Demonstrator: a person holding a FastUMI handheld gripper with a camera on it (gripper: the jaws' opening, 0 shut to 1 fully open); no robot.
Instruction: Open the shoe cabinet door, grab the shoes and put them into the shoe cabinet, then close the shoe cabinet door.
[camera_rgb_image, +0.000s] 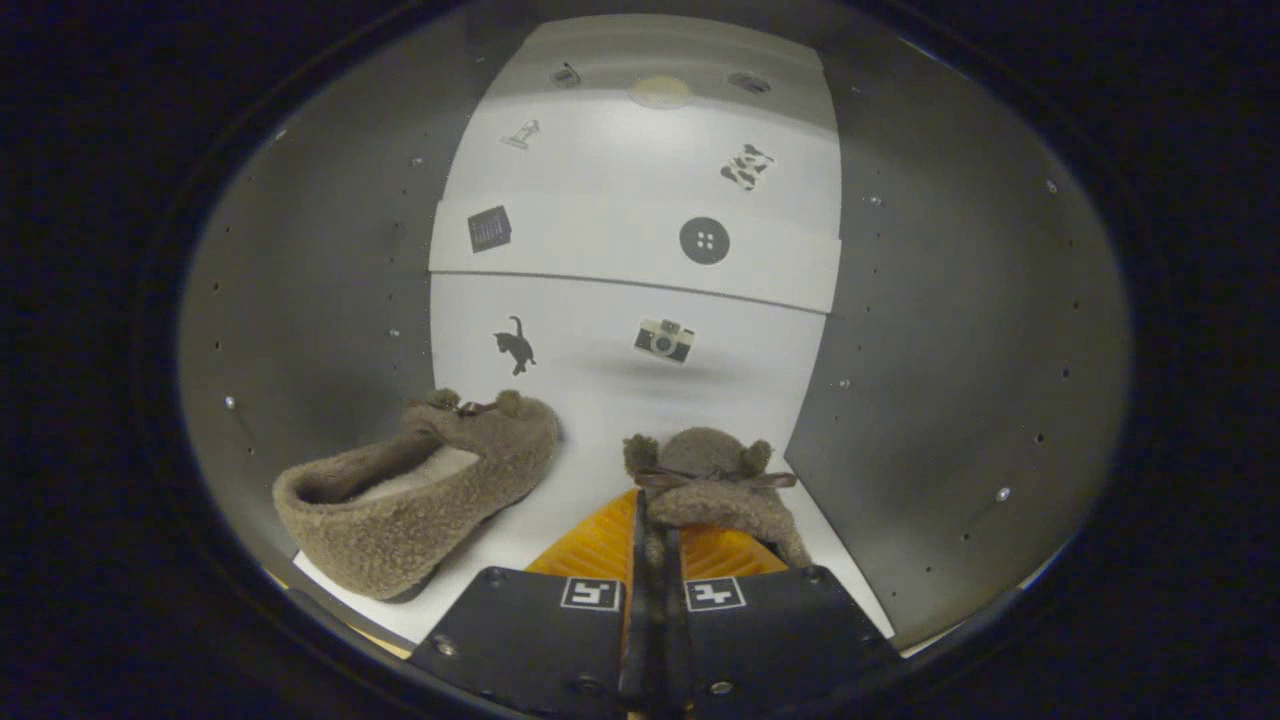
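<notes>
I am looking into the open shoe cabinet (330, 300), with grey side walls and white inner panels. A fuzzy brown shoe (420, 495) with a small bow lies on the cabinet's white floor (600, 420), left of my fingers, its toe pointing inward. The second matching shoe (712, 480) sits between and just ahead of my fingers, toe and bow facing the back. My gripper (655, 525) is shut on this shoe's rim, the fingers (600, 545) nearly touching with the fuzzy edge pinched between them. The shoe's heel part is hidden behind the fingers.
The white back panels (640, 250) carry small picture stickers, such as a cat (516, 346) and a camera (664, 340). The grey right wall (950, 350) stands close to the held shoe. Bare white floor lies between the two shoes.
</notes>
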